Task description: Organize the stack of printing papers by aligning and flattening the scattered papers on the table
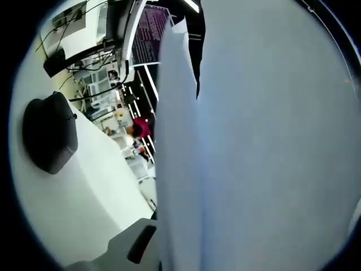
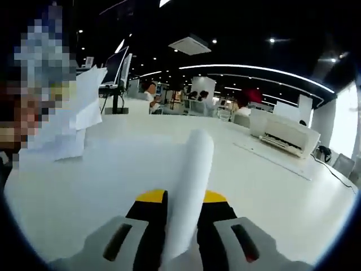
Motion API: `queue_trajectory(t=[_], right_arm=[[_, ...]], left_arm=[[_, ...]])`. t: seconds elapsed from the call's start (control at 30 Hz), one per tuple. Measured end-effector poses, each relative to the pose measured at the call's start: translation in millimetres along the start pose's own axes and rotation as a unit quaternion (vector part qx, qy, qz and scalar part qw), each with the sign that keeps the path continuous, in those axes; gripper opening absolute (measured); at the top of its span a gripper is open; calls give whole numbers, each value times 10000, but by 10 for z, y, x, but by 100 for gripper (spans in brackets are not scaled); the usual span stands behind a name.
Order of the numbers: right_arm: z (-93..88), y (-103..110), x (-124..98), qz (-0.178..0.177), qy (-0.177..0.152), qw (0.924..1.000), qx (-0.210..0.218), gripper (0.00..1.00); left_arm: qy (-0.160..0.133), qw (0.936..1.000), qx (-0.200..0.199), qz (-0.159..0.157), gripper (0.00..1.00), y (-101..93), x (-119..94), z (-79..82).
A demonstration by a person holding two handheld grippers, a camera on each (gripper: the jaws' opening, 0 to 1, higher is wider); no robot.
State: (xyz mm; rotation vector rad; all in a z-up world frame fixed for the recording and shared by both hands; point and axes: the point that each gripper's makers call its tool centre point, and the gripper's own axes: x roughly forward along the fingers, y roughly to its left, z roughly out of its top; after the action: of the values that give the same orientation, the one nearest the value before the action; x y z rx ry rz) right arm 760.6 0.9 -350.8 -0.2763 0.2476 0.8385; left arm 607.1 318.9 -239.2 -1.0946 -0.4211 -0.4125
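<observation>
1. Gathering step: right gripper jaws pinch a curled paper sheet at lower centre, above the white surface.
2. Left gripper view: held sheets cover the right half; its jaws' state I cannot tell.
3. Next: bring sheets to the loose stack at left, square the edges.
4. No containers visible.

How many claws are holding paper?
2: the right claw pinches a curled sheet; papers rise right from the left claw, its grip mostly hidden.
</observation>
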Motion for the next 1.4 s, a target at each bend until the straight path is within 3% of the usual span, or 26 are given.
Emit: queue_trajectory(t=[0.17, 0.37, 0.63, 0.73, 0.77, 0.9, 1.2, 1.4], right_arm=[[0, -47, 2, -71, 52, 9998, 183, 16], [-48, -132, -45, -144, 238, 9951, 947, 24], [-35, -107, -110, -270, 251, 9954, 890, 13], [16, -203, -182, -571, 110, 9967, 568, 10], [37, -260, -211, -666, 9, 9953, 710, 9], [149, -308, -303, -481, -464, 9865, 1492, 8], [188, -234, -324, -335, -556, 9830, 1718, 7], [233, -299, -381, -337, -793, 9756, 2020, 11]], left_arm=[[6, 10000, 12, -17, 7, -8, -1, -3], [14, 10000, 19, -15, 7, -7, -1, -5], [7, 10000, 24, -22, 8, -20, -6, -6], [5, 10000, 18, -26, 8, -23, -7, -6], [2, 10000, 20, -26, 8, -21, -7, -4], [6, 10000, 10, -24, 8, -19, -5, -4], [-6, 10000, 3, -25, 8, -8, -2, 5], [-8, 10000, 0, -27, 8, -11, -1, 4]])
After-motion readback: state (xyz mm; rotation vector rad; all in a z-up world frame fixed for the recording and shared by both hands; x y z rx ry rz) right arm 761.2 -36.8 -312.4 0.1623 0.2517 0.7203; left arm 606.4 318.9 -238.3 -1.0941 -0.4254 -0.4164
